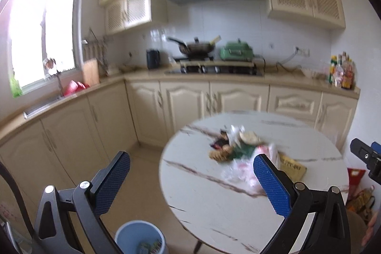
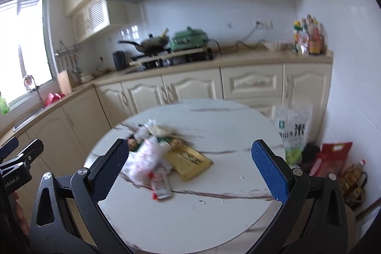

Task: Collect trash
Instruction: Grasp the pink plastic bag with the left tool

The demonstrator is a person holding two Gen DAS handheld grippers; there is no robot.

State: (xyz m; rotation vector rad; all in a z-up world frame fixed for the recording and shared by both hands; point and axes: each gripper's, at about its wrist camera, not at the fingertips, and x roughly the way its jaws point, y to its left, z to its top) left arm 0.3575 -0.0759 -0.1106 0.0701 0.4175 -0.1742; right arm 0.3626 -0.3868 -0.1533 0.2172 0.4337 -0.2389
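from the left wrist, the left gripper (image 1: pixel 191 179) is seen spread and empty; the trash pile (image 1: pixel 240 149) lies ahead and rightward on the round table (image 1: pixel 214 206), the blue bin (image 1: pixel 140 238) below. from the right wrist, the right gripper (image 2: pixel 190 167) is spread, empty; the gold packet (image 2: pixel 189 161) lies nearer it, long axis slanted down-right.

The round white marble-pattern table (image 2: pixel 190 218) in front of me carries a loose pile of trash (image 2: pixel 152 146) on its far-left part. The pile includes a crumpled clear plastic bag (image 2: pixel 145 158), a flat gold packet (image 2: pixel 190 162) at its right edge, and a red-and-white wrapper (image 2: pixel 162 187) nearest to me. The items touch or overlap. On the floor, near left of the table, stands a light blue bin (image 1: pixel 140 237).
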